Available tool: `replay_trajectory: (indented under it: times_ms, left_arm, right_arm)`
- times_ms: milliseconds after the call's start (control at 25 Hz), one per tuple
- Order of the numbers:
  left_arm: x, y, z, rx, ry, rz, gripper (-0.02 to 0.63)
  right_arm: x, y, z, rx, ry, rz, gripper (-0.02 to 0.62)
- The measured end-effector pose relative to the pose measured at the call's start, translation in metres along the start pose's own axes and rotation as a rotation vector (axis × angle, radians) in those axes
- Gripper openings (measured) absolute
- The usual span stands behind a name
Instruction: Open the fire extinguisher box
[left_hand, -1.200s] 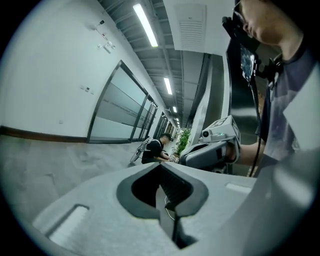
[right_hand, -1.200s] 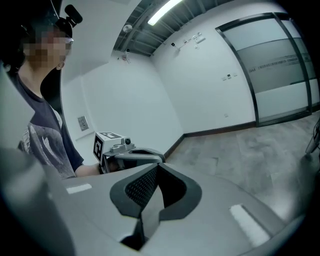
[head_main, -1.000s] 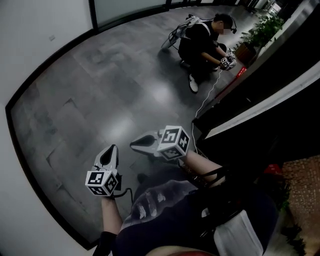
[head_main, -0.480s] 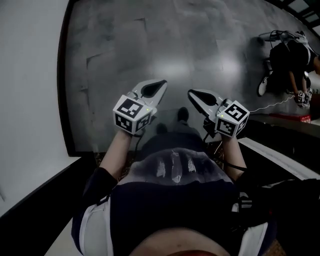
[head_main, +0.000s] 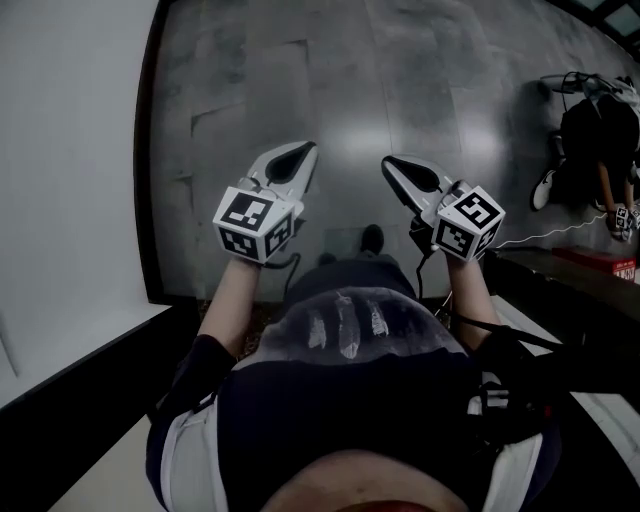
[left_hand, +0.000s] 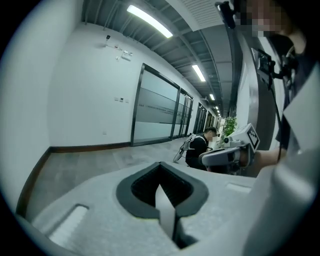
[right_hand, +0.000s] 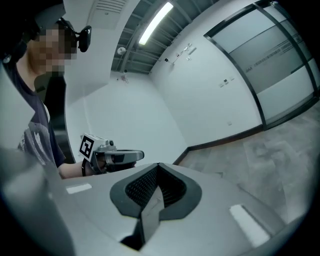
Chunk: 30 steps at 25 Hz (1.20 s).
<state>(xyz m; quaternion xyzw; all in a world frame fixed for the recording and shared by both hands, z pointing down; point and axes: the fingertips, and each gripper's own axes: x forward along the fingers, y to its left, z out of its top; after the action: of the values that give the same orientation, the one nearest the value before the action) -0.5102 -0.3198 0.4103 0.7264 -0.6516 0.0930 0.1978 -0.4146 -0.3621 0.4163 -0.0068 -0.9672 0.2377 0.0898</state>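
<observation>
Progress: judged not begun. No fire extinguisher box made out in any view; possibly the red object (head_main: 624, 267) at the right edge, low against the dark wall base, but too small to tell. Whole job left: reaching the box, finding its door or latch, pulling it open.

Left gripper (head_main: 303, 150): centre of frame, over bare grey floor (head_main: 400, 80), jaws pressed together, nothing between. Right gripper (head_main: 391, 163): just beside it, likewise closed and empty. Both well apart from the red object.

Containers: none seen open; contents unknown. Crouching person (head_main: 592, 130) at upper right, near that red object.
</observation>
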Motion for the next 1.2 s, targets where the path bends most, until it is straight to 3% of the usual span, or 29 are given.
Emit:
replay_trajectory:
  times_ms: [440,720,1000,1200]
  left_arm:
    - [0.019,0.01,0.06,0.123,-0.108,0.125,0.001]
    - [0.023,0.006,0.049,0.175,-0.024,0.118,0.001]
    - [0.031,0.015,0.041,0.155,0.014,0.092,0.002]
    - [0.065,0.006,0.04,0.112,0.012,-0.077,0.001]
  right_arm:
    - [0.003,-0.042,0.046,-0.114,-0.048,0.076,0.0]
    - [0.002,-0.043,0.056,-0.102,-0.078,0.092,0.0]
    - [0.011,-0.04,0.054,-0.073,-0.062,0.079,0.0]
    - [0.004,-0.057,0.05,-0.081,-0.049,0.018,0.0]
